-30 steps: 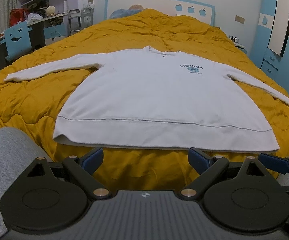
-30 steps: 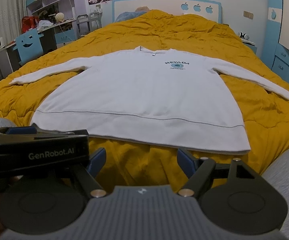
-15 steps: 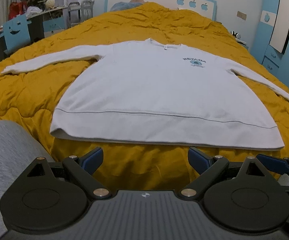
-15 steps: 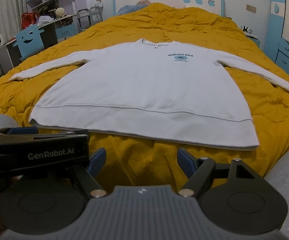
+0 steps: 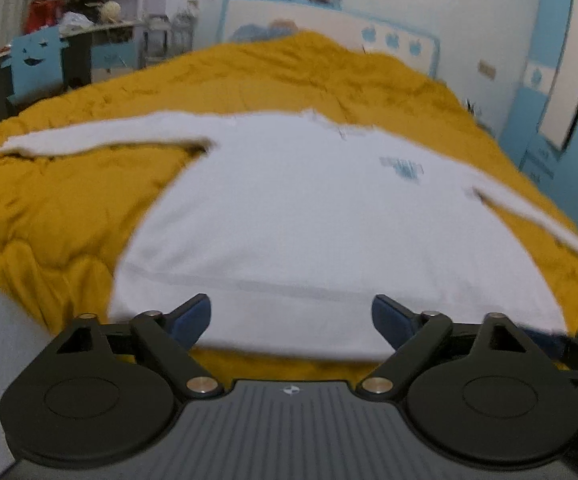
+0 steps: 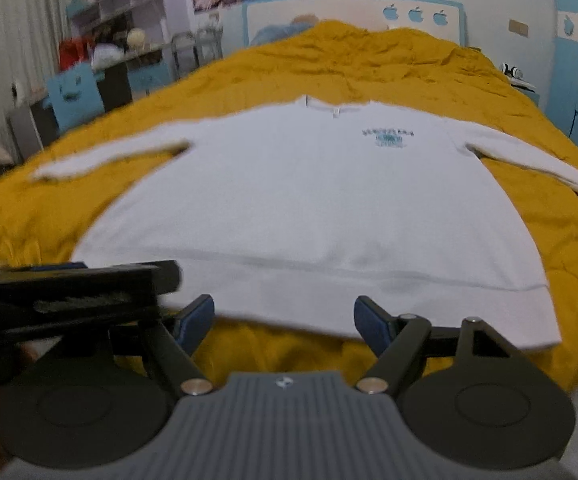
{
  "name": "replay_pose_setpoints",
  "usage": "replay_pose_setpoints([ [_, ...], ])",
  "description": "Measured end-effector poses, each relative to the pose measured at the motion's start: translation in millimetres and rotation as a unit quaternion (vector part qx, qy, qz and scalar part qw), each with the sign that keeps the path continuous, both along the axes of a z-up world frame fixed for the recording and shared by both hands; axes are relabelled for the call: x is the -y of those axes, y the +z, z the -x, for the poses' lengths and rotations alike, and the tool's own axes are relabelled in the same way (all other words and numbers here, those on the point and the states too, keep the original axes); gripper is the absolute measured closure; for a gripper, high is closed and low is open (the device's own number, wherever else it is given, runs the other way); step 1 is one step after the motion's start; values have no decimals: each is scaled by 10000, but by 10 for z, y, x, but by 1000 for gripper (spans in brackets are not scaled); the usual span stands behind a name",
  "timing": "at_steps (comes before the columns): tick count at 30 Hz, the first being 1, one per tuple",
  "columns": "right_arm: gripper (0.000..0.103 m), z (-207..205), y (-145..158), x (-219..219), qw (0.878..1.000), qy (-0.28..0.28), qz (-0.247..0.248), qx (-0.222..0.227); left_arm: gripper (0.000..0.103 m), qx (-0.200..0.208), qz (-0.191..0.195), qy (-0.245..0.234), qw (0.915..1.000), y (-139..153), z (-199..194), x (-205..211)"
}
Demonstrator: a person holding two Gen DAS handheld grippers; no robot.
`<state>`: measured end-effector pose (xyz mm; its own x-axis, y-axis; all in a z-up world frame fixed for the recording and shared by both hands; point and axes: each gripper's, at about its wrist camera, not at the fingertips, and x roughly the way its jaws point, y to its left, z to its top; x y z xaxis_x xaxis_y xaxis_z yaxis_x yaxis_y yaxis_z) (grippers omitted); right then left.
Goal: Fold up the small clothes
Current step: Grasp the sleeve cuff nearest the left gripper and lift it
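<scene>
Both grippers, left (image 5: 291, 316) and right (image 6: 284, 319), have moved closer, jaws spread empty; white sweatshirt (image 6: 321, 200) lies flat on the bed (image 6: 389, 60), unfolded.

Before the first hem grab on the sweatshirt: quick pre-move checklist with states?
1. left gripper open, holding nothing: ok.
2. right gripper open, holding nothing: ok.
3. sweatshirt lies flat on the yellow quilt, sleeves spread: ok.
4. Hem right in front of both grippers: ok.
5. Fingers touching the hem: cannot tell, frames blurred.
6. Nothing lying on the sweatshirt: ok.
</scene>
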<state>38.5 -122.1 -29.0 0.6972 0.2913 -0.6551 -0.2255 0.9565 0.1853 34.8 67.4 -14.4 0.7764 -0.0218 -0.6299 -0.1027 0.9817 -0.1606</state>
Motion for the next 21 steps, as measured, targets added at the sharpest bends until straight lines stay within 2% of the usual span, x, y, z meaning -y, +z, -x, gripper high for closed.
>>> replay_pose_setpoints([
  [4, 30, -327, 61, 25, 9978, -24, -625, -221, 3, 359, 316, 652, 9967, 97, -155, -476],
  [6, 30, -483, 102, -31, 9978, -42, -637, -180, 7, 500, 595, 1000, 9919, 125, -229, -790],
  [7, 30, -559, 93, -66, 9987, -74, -468, -172, 8, 603, 840, 1239, 9869, 137, -259, -983],
  [8, 30, -629, 102, -104, 9993, -98, -352, -114, 9, 750, 1172, 1532, 9784, 139, -273, -1205],
  [11, 30, -786, 55, -154, 9998, -151, -135, -85, 9, 1288, 2304, 2107, 9412, 107, -332, -1924],
  [12, 30, -817, 24, -148, 9997, -169, -135, -122, 9, 1287, 2511, 2086, 9364, 104, -402, -2130],
  [14, 30, -860, -33, -124, 9992, -236, -237, -228, 9, 1367, 2817, 2043, 9275, 83, -512, -2474],
  [15, 30, -857, -64, -112, 9988, -250, -277, -320, 9, 1474, 2966, 2166, 9184, 56, -570, -2672],
  [17, 30, -904, -145, -94, 9978, -247, -304, -538, 9, 1523, 3085, 2458, 9062, -4, -688, -2991],
  [19, 30, -917, -218, -82, 9973, -319, -215, -624, 9, 1443, 3122, 2588, 9026, -91, -844, -3275],
  [20, 30, -932, -235, -73, 9968, -362, -226, -670, 9, 1433, 3186, 2728, 8964, -150, -907, -3432],
  [21, 30, -946, -250, -53, 9962, -390, -299, -716, 9, 1473, 3238, 2978, 8859, -222, -955, -3580],
])
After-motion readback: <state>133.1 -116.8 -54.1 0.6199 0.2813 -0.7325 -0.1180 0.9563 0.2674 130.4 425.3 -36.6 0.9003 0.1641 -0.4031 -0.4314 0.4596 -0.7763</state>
